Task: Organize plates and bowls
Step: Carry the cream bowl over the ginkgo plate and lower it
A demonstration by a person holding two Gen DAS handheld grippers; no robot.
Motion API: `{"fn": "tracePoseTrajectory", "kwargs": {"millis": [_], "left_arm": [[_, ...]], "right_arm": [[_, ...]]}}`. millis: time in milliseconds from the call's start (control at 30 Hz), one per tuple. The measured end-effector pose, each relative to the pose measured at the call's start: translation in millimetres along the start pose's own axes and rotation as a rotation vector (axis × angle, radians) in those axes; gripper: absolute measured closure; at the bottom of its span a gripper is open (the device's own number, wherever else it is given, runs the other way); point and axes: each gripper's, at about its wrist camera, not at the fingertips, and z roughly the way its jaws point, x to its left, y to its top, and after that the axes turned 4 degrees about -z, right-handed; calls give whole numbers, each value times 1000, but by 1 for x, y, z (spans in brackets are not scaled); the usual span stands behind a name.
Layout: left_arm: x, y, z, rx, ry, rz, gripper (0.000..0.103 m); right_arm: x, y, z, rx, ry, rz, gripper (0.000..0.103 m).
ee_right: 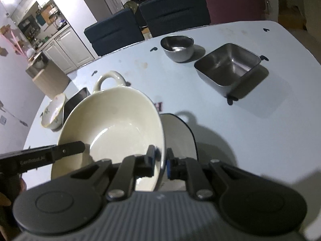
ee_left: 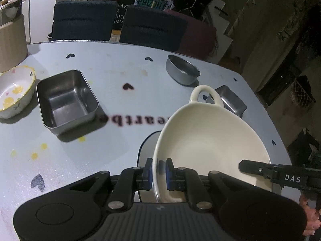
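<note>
A large cream bowl with a loop handle (ee_left: 210, 138) (ee_right: 112, 124) is held above the table by both grippers. My left gripper (ee_left: 158, 169) is shut on its left rim, and my right gripper (ee_right: 160, 160) is shut on its right rim. Under the bowl lies a white plate with a dark rim (ee_left: 146, 148) (ee_right: 178, 134). On the table stand a rectangular steel tray (ee_left: 66, 100), a round steel bowl (ee_left: 181, 70) (ee_right: 177, 47), a square steel tray (ee_right: 228, 66) (ee_left: 230, 100) and a flowered ceramic bowl (ee_left: 15, 94) (ee_right: 54, 113).
The pale table (ee_left: 112, 140) carries printed hearts and letters. Dark blue chairs (ee_left: 84, 20) and a maroon chair (ee_left: 198, 36) stand along its far edge. A tan bin (ee_left: 12, 44) is at the left. A person's hand (ee_left: 311, 217) holds the right gripper.
</note>
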Motion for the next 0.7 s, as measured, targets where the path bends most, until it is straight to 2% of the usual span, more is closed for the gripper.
{"fn": "tracePoseTrajectory", "kwargs": {"millis": [700], "left_arm": [[0,-8,37,87,53,4,84]], "right_arm": [[1,0,24,80,-75,-6,89]]}}
